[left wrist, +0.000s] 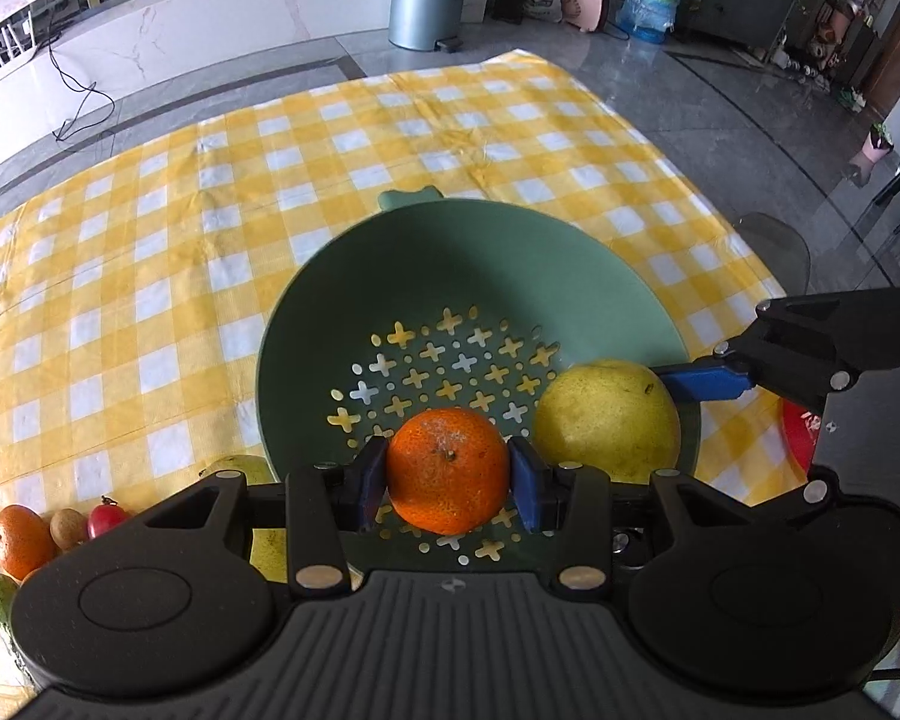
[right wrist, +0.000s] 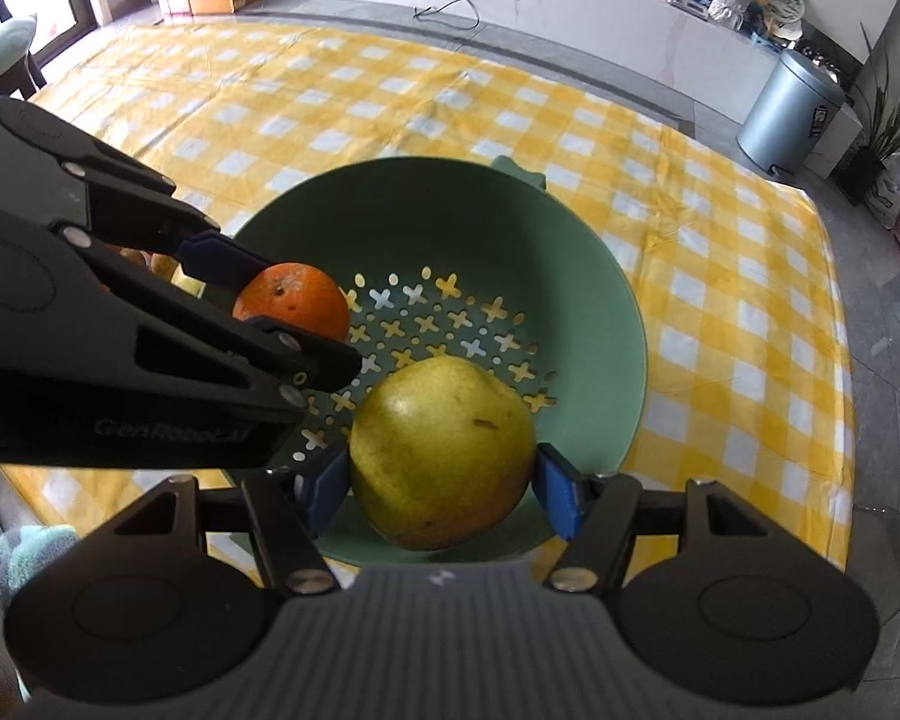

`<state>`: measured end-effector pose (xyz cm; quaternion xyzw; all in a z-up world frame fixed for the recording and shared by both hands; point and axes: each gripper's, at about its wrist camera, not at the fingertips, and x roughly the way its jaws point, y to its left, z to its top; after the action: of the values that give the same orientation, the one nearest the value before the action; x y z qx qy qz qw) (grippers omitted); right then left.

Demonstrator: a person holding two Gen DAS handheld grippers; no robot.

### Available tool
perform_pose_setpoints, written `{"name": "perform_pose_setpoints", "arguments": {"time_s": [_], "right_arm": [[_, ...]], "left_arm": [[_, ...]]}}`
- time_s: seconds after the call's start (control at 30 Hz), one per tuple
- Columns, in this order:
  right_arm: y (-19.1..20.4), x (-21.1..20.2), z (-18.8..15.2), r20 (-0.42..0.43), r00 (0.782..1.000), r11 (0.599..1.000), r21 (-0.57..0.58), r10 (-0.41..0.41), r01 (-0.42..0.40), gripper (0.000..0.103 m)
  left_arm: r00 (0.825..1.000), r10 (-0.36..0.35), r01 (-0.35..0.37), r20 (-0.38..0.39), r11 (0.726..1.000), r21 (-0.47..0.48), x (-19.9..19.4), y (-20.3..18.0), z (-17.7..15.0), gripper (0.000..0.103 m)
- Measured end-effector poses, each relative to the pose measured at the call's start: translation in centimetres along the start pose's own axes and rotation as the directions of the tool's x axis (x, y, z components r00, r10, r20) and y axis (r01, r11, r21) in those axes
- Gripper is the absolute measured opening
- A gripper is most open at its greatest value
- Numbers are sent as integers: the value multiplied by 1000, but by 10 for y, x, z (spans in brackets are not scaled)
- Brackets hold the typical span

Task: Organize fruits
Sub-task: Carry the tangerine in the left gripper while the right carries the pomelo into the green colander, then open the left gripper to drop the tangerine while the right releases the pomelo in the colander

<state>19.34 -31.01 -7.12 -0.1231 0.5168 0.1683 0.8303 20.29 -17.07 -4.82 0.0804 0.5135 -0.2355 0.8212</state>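
Gripping an orange (left wrist: 447,469) in left gripper (left wrist: 448,483), a pear (right wrist: 442,450) in right gripper (right wrist: 444,483), both directly above the bowl (left wrist: 450,252) beneath the jaws.

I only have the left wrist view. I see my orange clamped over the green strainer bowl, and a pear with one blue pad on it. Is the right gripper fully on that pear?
Observer: Yes. In the right wrist view both blue pads of the right gripper press the pear.
Operator: Is the pear over the bowl?
Observer: It hangs above the near rim of the bowl, partly over the holes.
Operator: Anything else in the bowl?
Observer: No loose fruit; only the orange in the left gripper hangs over it.
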Motion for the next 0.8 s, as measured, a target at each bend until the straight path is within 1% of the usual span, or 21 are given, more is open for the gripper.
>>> {"name": "perform_pose_setpoints", "arguments": {"time_s": [0.3,0.57,0.8], "right_arm": [[-2,14,2,-54,998,1000,7,15,-14,63],[-1,22,3,-82,997,1000,-3,15,-15,63],[5,31,2,-107,994,1000,-27,7,-10,63]], "left_arm": [[997,10,-9,-72,1000,13,15,-1,0,48],[994,16,-17,-104,1000,-11,23,5,-1,48],[994,18,-18,-105,1000,-4,28,4,-4,48]]}}
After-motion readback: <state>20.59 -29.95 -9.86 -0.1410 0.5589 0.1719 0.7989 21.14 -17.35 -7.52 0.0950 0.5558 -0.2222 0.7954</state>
